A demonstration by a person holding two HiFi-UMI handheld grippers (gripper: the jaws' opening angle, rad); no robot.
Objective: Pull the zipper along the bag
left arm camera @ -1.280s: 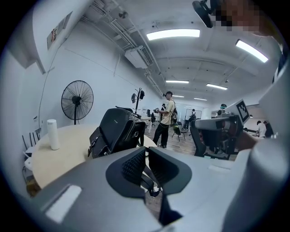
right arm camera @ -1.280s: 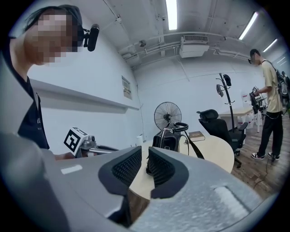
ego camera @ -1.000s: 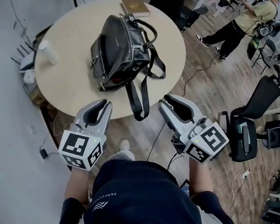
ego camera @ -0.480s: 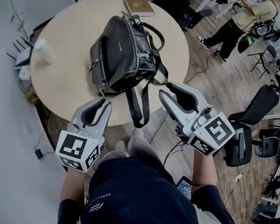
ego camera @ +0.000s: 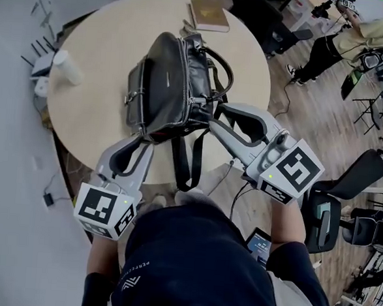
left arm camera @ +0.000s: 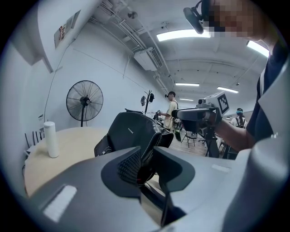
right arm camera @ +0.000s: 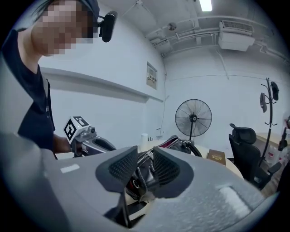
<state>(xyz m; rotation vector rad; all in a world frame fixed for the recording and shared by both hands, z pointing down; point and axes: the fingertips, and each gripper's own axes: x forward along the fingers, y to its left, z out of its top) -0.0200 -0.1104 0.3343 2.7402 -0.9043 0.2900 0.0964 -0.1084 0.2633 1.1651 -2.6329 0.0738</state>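
Note:
A black leather bag (ego camera: 172,82) lies on the round beige table (ego camera: 107,51), its straps hanging over the near edge. My left gripper (ego camera: 144,143) is at the bag's near end, jaws open and just widening; the bag's (left arm camera: 131,132) corner shows in the gap of the left gripper (left arm camera: 146,159), untouched by the pads. My right gripper (ego camera: 215,115) is at the bag's right side by the handle, open, its jaws also just widening. Through the gap of the right gripper (right arm camera: 145,164) I see the zipper (right arm camera: 141,159) and metal fittings, not gripped.
A white cylinder (ego camera: 67,67) stands at the table's left, and a brown book (ego camera: 209,14) lies at its far edge. Office chairs (ego camera: 323,214) and cables are on the wooden floor to the right. A person (ego camera: 343,42) stands at the back right. A fan (left arm camera: 84,100) stands behind the table.
Both grippers have moved forward to the bag. The right one swung left and rolled, reaching the bag's side. Both pairs of jaws stand wider than before.

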